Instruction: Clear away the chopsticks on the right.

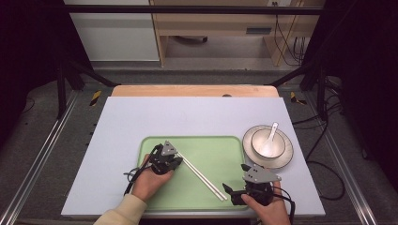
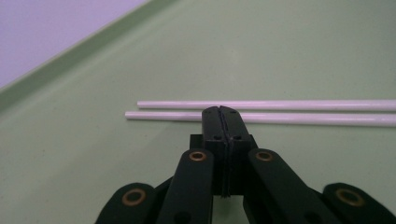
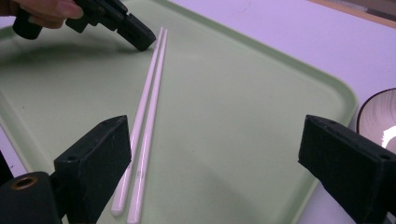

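Where two white chopsticks (image 1: 202, 176) lie side by side on green tray (image 1: 211, 154): left gripper (image 2: 222, 122) jaws together, tips just beside chopstick ends. Right gripper (image 3: 215, 154) jaws wide apart near tray's edge. No legible writing. Bowl (image 1: 267, 143) with spoon (image 1: 271, 136) beside tray on tabletop (image 1: 141, 117).

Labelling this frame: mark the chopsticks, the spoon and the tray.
chopsticks (image 1: 202, 176), high view, middle of the pair.
spoon (image 1: 269, 145), high view, its scoop in the bowl.
tray (image 1: 220, 146), high view, bare floor near the far rim.
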### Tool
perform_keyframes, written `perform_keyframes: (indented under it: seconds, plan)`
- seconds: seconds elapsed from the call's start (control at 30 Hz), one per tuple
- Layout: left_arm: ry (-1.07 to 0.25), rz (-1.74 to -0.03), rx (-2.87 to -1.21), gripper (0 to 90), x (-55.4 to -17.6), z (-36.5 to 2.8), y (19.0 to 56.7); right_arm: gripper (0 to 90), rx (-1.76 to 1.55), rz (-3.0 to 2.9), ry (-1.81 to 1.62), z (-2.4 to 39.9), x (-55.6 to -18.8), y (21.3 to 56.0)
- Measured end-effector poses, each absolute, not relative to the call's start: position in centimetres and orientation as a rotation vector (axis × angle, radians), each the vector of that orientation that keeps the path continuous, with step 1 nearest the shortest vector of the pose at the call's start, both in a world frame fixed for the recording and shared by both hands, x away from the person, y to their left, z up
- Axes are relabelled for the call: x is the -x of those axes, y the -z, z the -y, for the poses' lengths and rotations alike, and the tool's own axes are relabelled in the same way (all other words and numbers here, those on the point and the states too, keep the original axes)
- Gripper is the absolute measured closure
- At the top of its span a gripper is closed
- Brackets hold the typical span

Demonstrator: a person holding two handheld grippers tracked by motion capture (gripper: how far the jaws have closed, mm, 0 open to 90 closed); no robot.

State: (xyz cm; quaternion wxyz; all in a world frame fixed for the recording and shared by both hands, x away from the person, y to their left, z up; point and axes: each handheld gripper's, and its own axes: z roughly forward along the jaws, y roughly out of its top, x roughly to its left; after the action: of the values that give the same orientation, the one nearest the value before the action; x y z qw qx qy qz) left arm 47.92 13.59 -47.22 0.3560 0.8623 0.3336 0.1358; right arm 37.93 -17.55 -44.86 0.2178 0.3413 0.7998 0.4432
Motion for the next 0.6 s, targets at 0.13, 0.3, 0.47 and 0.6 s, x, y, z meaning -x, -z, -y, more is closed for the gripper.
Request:
perform_keyframes:
  seconds: [0.13, 0.3, 0.47, 0.6]
  plan:
    - [-0.351, -0.859, -2.225, 89.6, -48.6, -13.3, 47.2, 9.5, -0.94, -2.197, -1.246, 17.7, -38.0, 45.1]
    - [-0.329, -0.83, -2.209, 89.6, -49.5, -12.7, 47.4, 9.3, -0.945, -2.177, -1.266, 17.9, -38.3, 45.1]
    - [-0.315, -0.784, -2.218, 89.6, -50.3, -11.9, 47.5, 9.6, -0.943, -2.151, -1.264, 18.0, -38.6, 45.2]
    - [-0.31, -0.718, -2.254, 89.6, -50.9, -10.7, 47.3, 9.9, -0.947, -2.151, -1.262, 17.9, -38.8, 45.4]
